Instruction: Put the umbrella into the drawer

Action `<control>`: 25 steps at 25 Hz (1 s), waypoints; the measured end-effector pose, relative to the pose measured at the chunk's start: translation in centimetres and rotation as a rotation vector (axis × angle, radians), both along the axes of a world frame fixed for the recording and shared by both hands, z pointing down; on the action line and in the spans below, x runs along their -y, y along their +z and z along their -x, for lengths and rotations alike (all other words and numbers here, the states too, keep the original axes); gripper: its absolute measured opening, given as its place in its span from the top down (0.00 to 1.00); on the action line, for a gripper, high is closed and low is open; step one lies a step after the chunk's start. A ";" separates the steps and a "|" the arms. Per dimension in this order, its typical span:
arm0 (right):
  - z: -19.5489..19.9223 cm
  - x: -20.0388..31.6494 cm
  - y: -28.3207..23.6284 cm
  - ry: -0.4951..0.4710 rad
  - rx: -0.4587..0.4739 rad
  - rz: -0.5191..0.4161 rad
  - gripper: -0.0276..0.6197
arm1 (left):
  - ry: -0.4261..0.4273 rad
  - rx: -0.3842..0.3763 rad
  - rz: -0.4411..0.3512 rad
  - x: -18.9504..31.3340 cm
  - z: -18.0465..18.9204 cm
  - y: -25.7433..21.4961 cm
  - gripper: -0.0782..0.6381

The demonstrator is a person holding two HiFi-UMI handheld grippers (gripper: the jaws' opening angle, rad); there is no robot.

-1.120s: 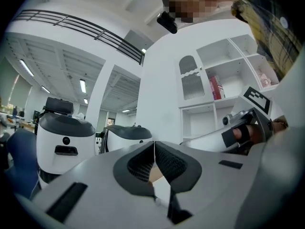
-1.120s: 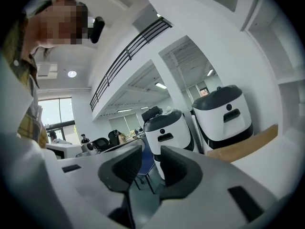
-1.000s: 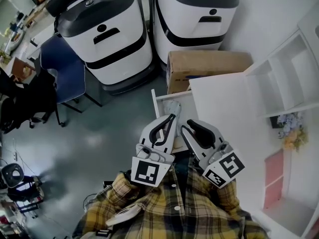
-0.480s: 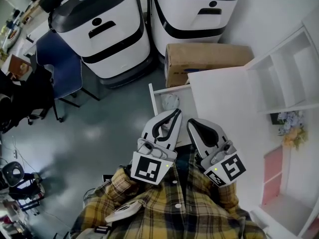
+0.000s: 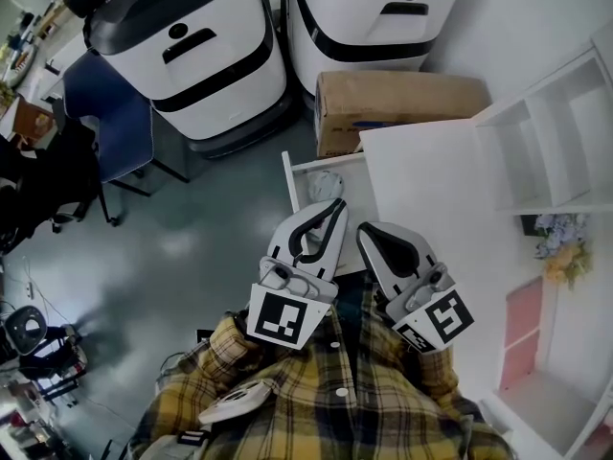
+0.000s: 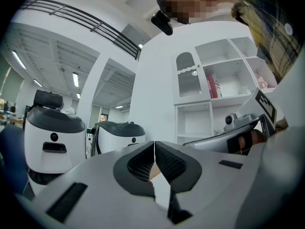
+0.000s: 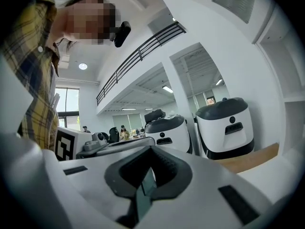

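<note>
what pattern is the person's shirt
Yellow and dark plaid; the shirt shows best in the head view.

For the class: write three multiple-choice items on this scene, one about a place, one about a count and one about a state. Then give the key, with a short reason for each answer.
1. Where does the cardboard box lie?
A. between the white machines and the drawer
B. inside the drawer
C. on top of a white machine

2. How many white machines with dark tops does the head view show?
A. one
B. two
C. four

3. What state is the drawer in?
A. pushed fully shut
B. lifted out and turned over
C. pulled open

Key:
1 A: in the head view the box sits just below the right-hand machine and just above the drawer's rim.
2 B: two machines stand side by side at the top of that view.
3 C: the drawer's walls and inside show beyond the white top's edge.
</note>
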State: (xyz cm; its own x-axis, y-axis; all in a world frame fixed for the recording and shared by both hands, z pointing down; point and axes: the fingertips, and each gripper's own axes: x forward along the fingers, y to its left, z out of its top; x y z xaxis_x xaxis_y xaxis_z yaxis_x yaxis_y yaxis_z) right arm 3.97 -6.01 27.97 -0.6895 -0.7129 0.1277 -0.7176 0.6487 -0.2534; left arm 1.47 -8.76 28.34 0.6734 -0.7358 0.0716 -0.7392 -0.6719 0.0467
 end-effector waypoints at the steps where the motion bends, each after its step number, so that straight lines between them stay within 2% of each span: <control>1: -0.1 0.1 0.0 0.000 0.002 0.002 0.93 | 0.000 0.003 -0.003 0.1 0.0 0.0 0.86; 13: 0.5 0.5 0.1 -0.035 0.011 0.016 0.93 | -0.001 -0.020 0.024 0.3 0.1 0.2 0.86; 25: 0.6 1.0 0.0 -0.028 0.007 0.007 0.93 | -0.007 0.000 0.007 0.6 0.6 0.2 0.86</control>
State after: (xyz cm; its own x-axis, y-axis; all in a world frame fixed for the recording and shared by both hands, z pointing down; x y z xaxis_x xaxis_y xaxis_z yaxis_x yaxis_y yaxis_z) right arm 3.34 -7.00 27.97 -0.7100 -0.6926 0.1272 -0.6974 0.6667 -0.2629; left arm 0.85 -9.32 28.49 0.6680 -0.7402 0.0771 -0.7441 -0.6661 0.0513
